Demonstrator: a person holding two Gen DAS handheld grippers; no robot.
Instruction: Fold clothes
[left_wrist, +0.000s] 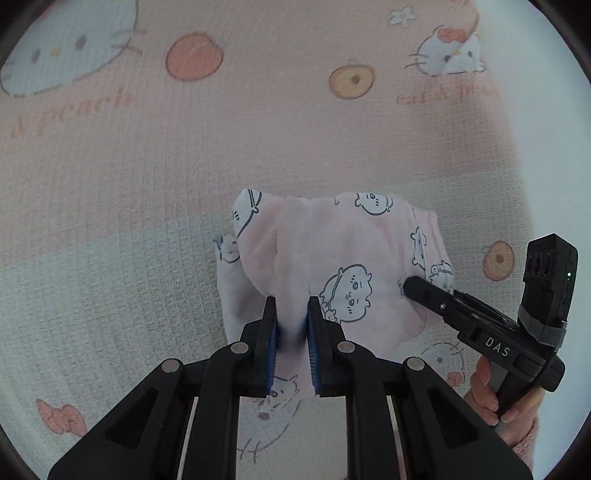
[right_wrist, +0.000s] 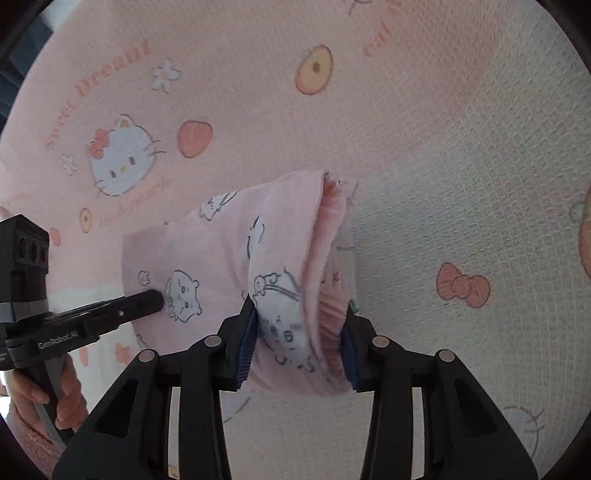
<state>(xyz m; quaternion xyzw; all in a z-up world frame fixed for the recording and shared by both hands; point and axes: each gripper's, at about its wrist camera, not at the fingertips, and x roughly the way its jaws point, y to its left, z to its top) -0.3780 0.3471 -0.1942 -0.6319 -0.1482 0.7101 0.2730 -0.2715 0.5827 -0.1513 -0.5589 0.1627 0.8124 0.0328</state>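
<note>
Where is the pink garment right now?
The pink garment hangs bunched between both grippers, above the cartoon-print sheet. The left gripper pinches one edge and the right gripper clamps a thicker fold beside it.

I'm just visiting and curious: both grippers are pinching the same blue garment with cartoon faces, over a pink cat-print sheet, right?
Nearly. The garment is pale pink, not blue; only the pads are blue. The left wrist view shows the left gripper clamping it and the right gripper also grips it, over the cat-print sheet.
</note>
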